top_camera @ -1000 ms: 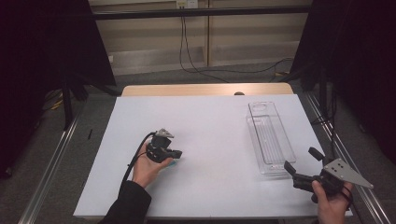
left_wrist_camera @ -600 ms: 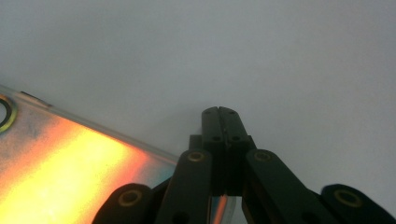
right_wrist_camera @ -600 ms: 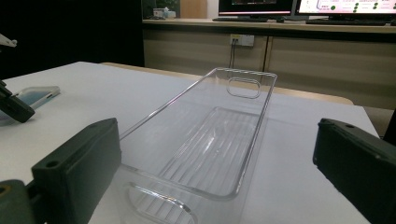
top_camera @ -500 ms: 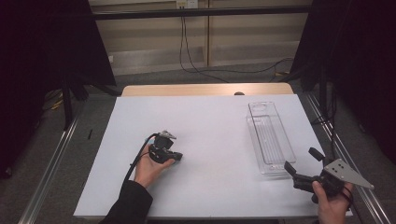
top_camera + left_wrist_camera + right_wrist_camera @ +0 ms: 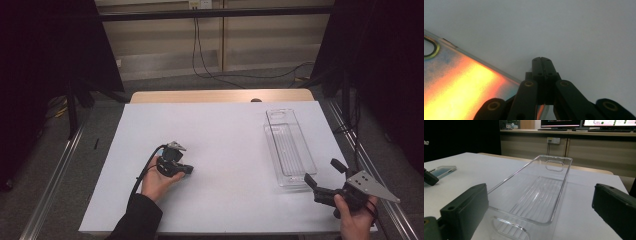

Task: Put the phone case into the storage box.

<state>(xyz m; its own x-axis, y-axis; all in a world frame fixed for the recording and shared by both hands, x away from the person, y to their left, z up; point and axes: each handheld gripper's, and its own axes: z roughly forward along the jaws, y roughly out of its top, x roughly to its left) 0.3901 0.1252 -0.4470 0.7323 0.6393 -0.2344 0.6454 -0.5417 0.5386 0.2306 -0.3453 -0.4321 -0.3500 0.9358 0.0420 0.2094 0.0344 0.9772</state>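
A long clear plastic bin (image 5: 290,147) lies on the right of the white table (image 5: 225,135). My right gripper (image 5: 324,171) is open just in front of the bin's near end. Its wide-apart jaws frame the bin (image 5: 564,182) with nothing between them. My left gripper (image 5: 176,167) is held low over the table's left-middle, pointing right. Its jaws (image 5: 542,61) are shut together with nothing between the tips. A flat clear case with an iridescent sheen (image 5: 461,87) lies on the table beside and partly under them. The same case (image 5: 442,171) also appears far left in the right gripper view.
A wooden strip (image 5: 220,96) borders the table's far edge, with cables on the floor beyond it. Metal rails run along both sides of the table. The white surface between the left gripper and the bin is bare. Monitors (image 5: 584,122) stand on a counter behind.
Almost nothing differs. The left hand has settled very slightly lower with its gripper, and the right gripper stays open in front of the bin.
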